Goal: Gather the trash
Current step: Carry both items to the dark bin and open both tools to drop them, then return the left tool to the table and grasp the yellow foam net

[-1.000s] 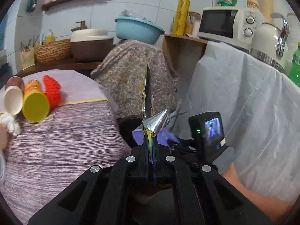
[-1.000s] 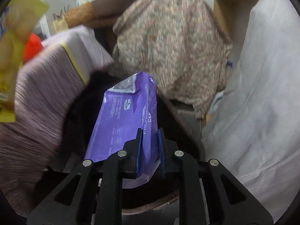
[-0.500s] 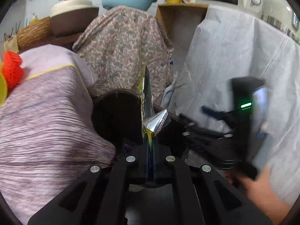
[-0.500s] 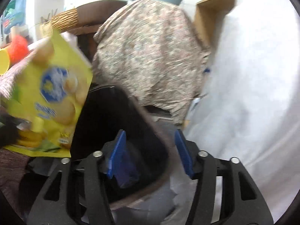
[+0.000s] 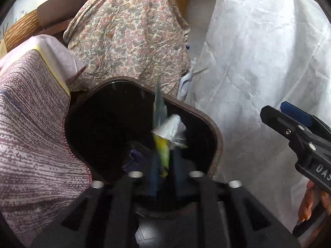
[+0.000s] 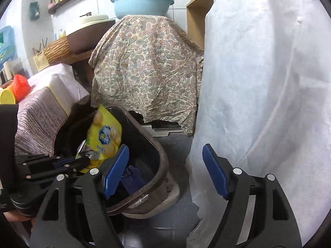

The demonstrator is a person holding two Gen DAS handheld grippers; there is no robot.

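A dark brown trash bin (image 5: 215, 132) (image 6: 163, 161) stands on the floor between draped furniture. My left gripper (image 5: 165, 165) (image 6: 68, 163) hangs over the bin's mouth with its jaws opening. A yellow snack bag (image 5: 163, 150) (image 6: 105, 136) with a silver inside sits blurred between them, its top reaching above the rim. A purple packet (image 5: 134, 157) (image 6: 132, 175) lies down inside the bin. My right gripper (image 6: 165, 175) (image 5: 277, 111) is off the bin's right side, jaws opening wide, with nothing between the blue pads.
A paisley cloth (image 6: 144, 72) covers furniture behind the bin. A white sheet (image 6: 258, 82) hangs at the right. A striped tablecloth (image 5: 31, 124) drapes the table at the left, with a yellow can (image 6: 8, 98) and a red net item (image 6: 20, 86) on it. A hand (image 5: 306, 202) holds the right gripper.
The left gripper came down over the bin and its jaws parted around the yellow bag. The right gripper let the purple packet drop into the bin, opened wide and drew away to the right.
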